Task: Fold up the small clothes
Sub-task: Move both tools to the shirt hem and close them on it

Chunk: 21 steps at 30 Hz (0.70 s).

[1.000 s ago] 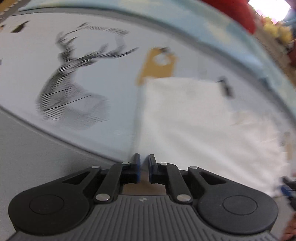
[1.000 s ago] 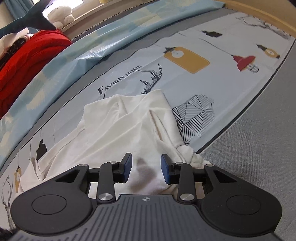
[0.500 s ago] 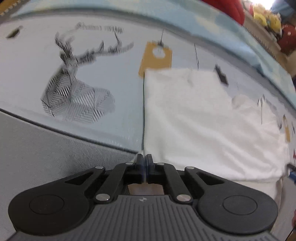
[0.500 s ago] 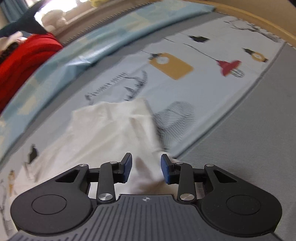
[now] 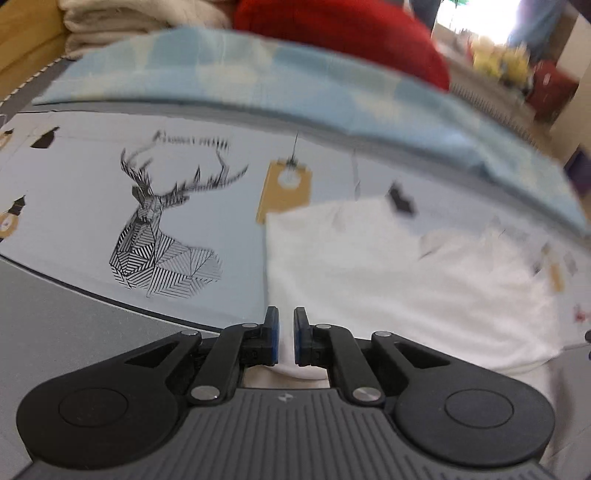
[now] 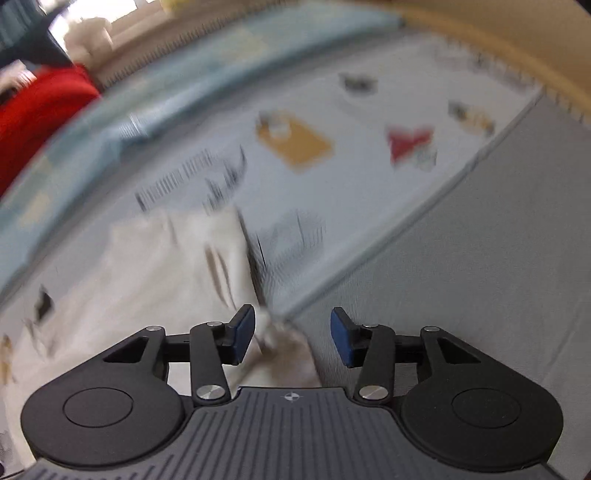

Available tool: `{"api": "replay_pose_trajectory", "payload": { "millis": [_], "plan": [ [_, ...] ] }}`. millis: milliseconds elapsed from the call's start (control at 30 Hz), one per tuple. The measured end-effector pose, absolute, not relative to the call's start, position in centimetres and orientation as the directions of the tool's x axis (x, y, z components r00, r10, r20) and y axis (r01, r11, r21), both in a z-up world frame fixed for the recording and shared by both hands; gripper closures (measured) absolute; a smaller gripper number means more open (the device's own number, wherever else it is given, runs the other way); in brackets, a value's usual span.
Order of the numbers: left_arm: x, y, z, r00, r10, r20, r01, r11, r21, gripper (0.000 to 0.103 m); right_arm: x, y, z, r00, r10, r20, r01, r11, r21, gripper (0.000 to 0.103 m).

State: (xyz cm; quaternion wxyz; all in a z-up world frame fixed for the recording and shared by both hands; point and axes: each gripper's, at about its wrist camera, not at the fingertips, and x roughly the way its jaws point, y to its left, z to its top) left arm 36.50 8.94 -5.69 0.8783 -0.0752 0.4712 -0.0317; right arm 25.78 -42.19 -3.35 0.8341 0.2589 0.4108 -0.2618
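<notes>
Left wrist view: my left gripper (image 5: 286,336), clamped half a second ago, now shows a slim gap, nothing pinched. My right gripper (image 6: 292,334) is opening above a bunched corner. The white garment (image 5: 388,273) lies released on the printed sheet (image 5: 92,184), so this fold looks finished.

One white garment (image 5: 388,273) lies on one printed sheet (image 5: 74,206). The sheet carries one striped deer print (image 5: 162,254) and one yellow tag print (image 5: 284,192). One red blanket (image 5: 340,40) sits behind, beside one pile of cream cloth (image 5: 140,18).
</notes>
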Motion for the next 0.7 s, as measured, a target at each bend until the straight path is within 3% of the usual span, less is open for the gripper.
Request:
{"api": "replay_pose_trajectory", "payload": {
  "millis": [200, 367, 467, 567, 633, 700],
  "plan": [
    [29.1, 8.1, -0.3, 0.625, -0.14, -0.768, 0.046, 0.989, -0.142, 0.096, 18.5, -41.7, 4.5, 0.676, -0.177, -0.715, 0.541, 0.779, 0.318, 0.056],
    [19.2, 9.4, 0.9, 0.671, -0.16, -0.724, 0.092, 0.987, -0.133, 0.094, 10.9, -40.8, 6.6, 0.749, -0.108, -0.654, 0.416, 0.845, 0.337, 0.056],
    [14.6, 10.8, -1.8, 0.659, -0.172, -0.732, 0.065, 0.983, -0.172, 0.094, 6.5, -40.0, 4.8, 0.714, -0.123, -0.689, 0.441, 0.844, 0.306, 0.056],
    [12.3, 11.5, -5.7, 0.511, -0.133, -0.849, -0.039, 0.983, -0.178, 0.094, 4.0, -39.4, 2.4, 0.657, -0.139, -0.741, 0.472, 0.842, 0.261, 0.056],
    [11.7, 11.7, -6.7, 0.475, -0.187, -0.86, -0.026, 0.974, -0.226, 0.094, 2.7, -39.4, 1.0, 0.638, -0.11, -0.762, 0.468, 0.841, 0.27, 0.056],
    [11.3, 11.5, -7.5, 0.465, -0.146, -0.873, -0.004, 0.986, -0.167, 0.094, 2.0, -39.3, -0.6, 0.6, -0.082, -0.796, 0.46, 0.849, 0.259, 0.056]
  ]
}}
